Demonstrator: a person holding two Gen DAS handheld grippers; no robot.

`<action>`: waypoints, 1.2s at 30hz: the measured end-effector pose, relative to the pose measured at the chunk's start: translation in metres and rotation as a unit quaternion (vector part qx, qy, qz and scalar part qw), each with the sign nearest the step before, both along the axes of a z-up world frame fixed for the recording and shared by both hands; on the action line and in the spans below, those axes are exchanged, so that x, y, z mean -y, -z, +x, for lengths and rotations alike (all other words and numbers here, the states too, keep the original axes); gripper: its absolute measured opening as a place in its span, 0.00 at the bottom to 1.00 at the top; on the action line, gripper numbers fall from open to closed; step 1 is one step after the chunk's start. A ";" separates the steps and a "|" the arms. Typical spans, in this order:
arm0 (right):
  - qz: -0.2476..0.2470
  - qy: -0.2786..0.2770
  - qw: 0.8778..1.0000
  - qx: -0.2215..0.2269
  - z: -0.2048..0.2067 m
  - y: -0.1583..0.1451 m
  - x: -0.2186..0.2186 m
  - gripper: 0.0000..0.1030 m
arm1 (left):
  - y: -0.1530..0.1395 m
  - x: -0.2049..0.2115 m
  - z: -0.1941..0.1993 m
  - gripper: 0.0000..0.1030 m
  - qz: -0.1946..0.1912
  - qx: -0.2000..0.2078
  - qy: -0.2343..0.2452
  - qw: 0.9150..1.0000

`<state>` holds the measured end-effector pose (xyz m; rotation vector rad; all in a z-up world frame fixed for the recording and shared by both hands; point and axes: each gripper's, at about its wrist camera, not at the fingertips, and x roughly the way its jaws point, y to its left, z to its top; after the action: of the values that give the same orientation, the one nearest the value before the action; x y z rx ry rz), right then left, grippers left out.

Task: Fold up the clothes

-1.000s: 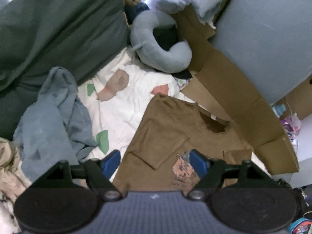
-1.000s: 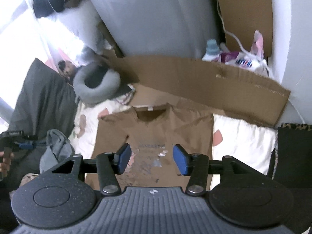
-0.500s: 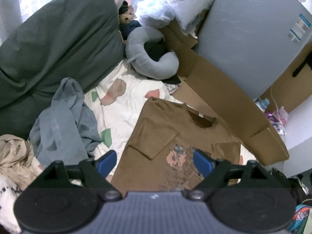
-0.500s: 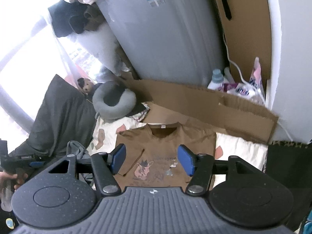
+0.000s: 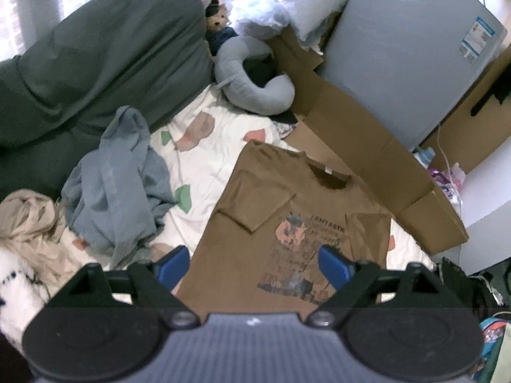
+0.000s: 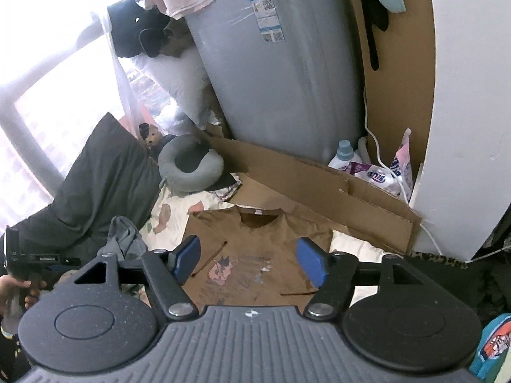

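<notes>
Brown T-shirt (image 5: pixel 287 223): lying flat on the white patterned sheet (image 5: pixel 204 166), both sleeves folded in over the chest, collar pointing to 12 o'clock in the right wrist view.
Shirt print: reading "FANTASTIC" beside a pink figure; the smaller lines under it are too blurred to read.
Left gripper (image 5: pixel 254 265): hanging above the shirt's hem, jaws standing wide apart with nothing between them.
Right gripper (image 6: pixel 249 263): jaws have just been opening, empty, hovering over the shirt.
Cardboard box (image 6: pixel 319 191): lying flattened at 1 o'clock of the shirt, holding nothing.
Detergent bottle (image 6: pixel 343 156): standing beside a printed refill bag, perhaps soap.
Grey appliance (image 6: pixel 281 63): wearing a white-and-blue sticker, text illegible.
Grey garment (image 5: pixel 118 182): sitting crumpled at 9 o'clock of the shirt.
</notes>
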<state>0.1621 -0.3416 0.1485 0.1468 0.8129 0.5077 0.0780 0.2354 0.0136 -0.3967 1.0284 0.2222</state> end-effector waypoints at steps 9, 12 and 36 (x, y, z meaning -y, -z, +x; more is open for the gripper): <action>-0.026 -0.022 0.999 -0.041 -0.045 0.072 0.010 0.72 | 0.022 -0.016 -0.050 0.87 -0.011 0.011 0.013 1.000; -0.012 -0.016 0.998 -0.056 -0.061 0.099 0.013 0.72 | 0.033 -0.021 -0.065 0.87 -0.006 0.018 0.018 1.000; -0.002 -0.006 0.992 -0.122 -0.129 0.321 0.018 0.59 | 0.176 -0.010 -0.090 0.86 0.001 0.001 0.093 0.996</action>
<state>0.0333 -0.3593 -0.1724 0.2026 1.0549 0.5058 -0.0119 0.2457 -0.1621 -0.2976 1.0555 0.0548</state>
